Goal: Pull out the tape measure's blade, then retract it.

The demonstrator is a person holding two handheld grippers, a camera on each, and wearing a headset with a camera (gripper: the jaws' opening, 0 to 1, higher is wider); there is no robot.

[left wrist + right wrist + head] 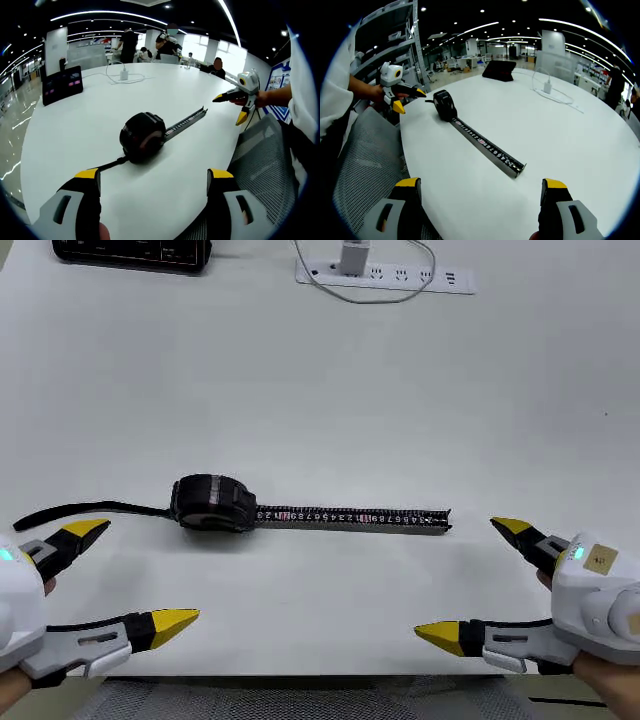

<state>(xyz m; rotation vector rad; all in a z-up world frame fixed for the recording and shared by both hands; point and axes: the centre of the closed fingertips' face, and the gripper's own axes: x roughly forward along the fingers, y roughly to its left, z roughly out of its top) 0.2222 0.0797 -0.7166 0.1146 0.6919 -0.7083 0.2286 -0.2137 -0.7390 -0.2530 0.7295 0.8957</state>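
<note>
Head view. The tape measure point(210, 503), with a black case, is laid near the middle of the white table point(320, 390). Its blade point(355, 517) is drawn out to the right and lies flat. A run of numerals with red marks is printed along it, too small to be read with certainty. A black strap point(90, 510) is trailed to the left. The left gripper point(150, 571) and the right gripper point(455, 577) are held apart from the tape measure, each with its yellow-tipped jaws spread wide and nothing between them. A power strip point(385, 277) with a charger point(354, 255) and a black device point(130, 252) are set at the far edge.

Left gripper view. The tape measure point(142, 136) is seen ahead between the spread jaws, untouched, with the right gripper point(227, 111) beyond the blade's tip.

Right gripper view. The blade point(487, 146) is seen end-on, its hook nearest. A mesh chair point(365, 170) is placed beside the table.
</note>
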